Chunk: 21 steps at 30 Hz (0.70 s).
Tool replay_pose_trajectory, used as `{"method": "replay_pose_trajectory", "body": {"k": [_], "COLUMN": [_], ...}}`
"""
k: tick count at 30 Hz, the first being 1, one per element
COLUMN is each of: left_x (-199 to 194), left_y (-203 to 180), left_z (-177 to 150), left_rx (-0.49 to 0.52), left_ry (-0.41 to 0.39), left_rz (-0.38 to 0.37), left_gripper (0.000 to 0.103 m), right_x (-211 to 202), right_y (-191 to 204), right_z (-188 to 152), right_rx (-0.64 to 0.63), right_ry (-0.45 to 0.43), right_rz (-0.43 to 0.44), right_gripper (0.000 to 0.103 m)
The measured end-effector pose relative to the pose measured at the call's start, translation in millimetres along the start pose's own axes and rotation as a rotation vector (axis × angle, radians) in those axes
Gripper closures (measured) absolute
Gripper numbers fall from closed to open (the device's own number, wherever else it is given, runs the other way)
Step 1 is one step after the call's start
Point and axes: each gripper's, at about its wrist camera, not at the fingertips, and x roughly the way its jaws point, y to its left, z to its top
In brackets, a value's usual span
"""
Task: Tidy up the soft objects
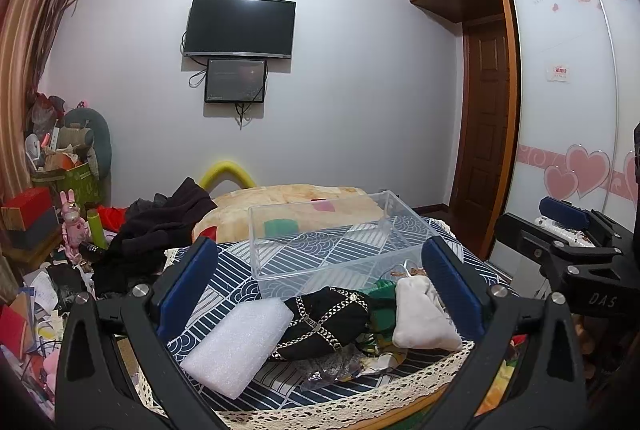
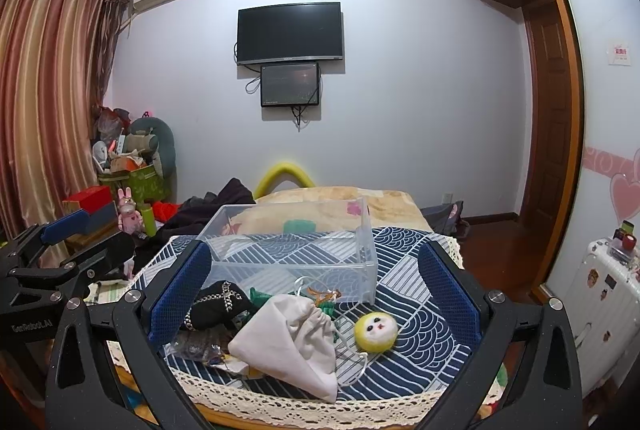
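A clear plastic box [image 1: 332,242] [image 2: 296,254] stands on a table with a blue-and-white patterned cloth [image 1: 240,382] [image 2: 420,342]. In front of it lie a white foam block [image 1: 236,342], a black pouch with a silver chain [image 1: 324,322] [image 2: 220,304], a white drawstring bag [image 1: 420,314] [image 2: 292,338], green fabric [image 1: 380,290] and a yellow round plush face [image 2: 375,332]. My left gripper [image 1: 320,298] is open above the pile, holding nothing. My right gripper [image 2: 312,290] is open above the bag and plush, holding nothing.
A bed with a beige blanket [image 1: 296,202] and dark clothes [image 1: 160,226] lies behind the table. Cluttered boxes and toys [image 1: 60,198] sit at the left. A wardrobe [image 1: 568,90] and a white suitcase [image 2: 604,310] stand at the right. The right gripper shows in the left wrist view [image 1: 568,230].
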Motion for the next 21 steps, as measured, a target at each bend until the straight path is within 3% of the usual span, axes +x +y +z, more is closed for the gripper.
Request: {"method": "replay_pose_trajectory", "body": {"k": [21], "left_x": [-1.5], "left_y": [-2.3], "left_z": [-1.3], "left_rx": [0.005], "left_ry": [-0.003], "left_rz": [-0.001], "left_gripper": [0.000], "right_x": [-2.4], "right_y": [2.2], "right_z": [0.9], "right_rx": [0.004], "right_ry": [-0.007], "right_rz": [0.003], "right_gripper": [0.000]}}
